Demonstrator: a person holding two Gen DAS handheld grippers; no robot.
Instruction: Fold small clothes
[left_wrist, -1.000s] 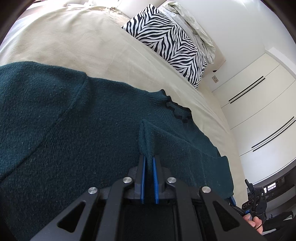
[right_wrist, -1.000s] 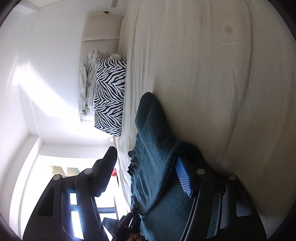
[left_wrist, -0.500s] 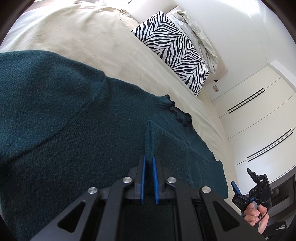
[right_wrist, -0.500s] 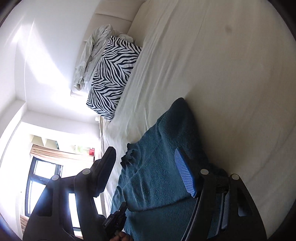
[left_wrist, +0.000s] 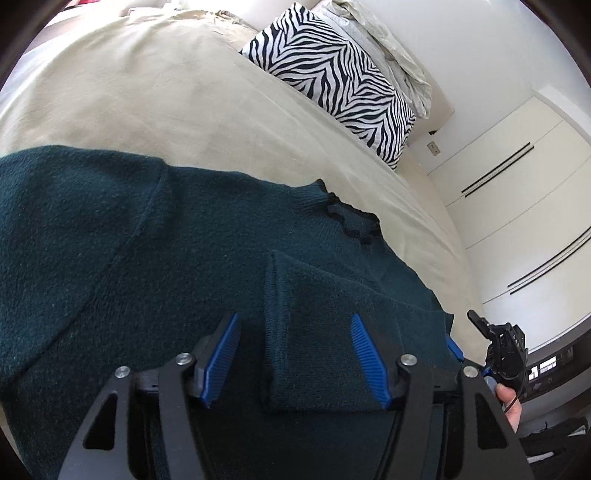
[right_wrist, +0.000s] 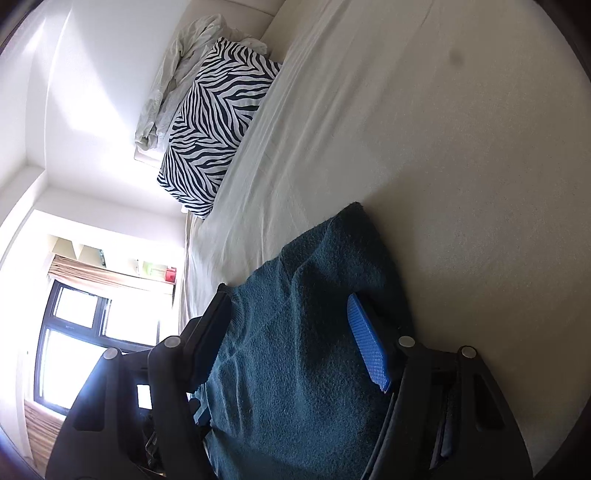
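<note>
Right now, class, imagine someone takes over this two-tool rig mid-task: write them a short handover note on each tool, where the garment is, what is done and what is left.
Left tool: open, fingers astride the folded-in sleeve, gripping nothing.
Right tool: open, over the sweater's edge, with knit between the fingers but not clamped.
Dark green sweater: spread on the beige bed, collar toward the zebra pillow.
Done: one sleeve is folded across the body.
Left: the remaining folds. Whether the other sleeve is folded cannot be seen from here.
</note>
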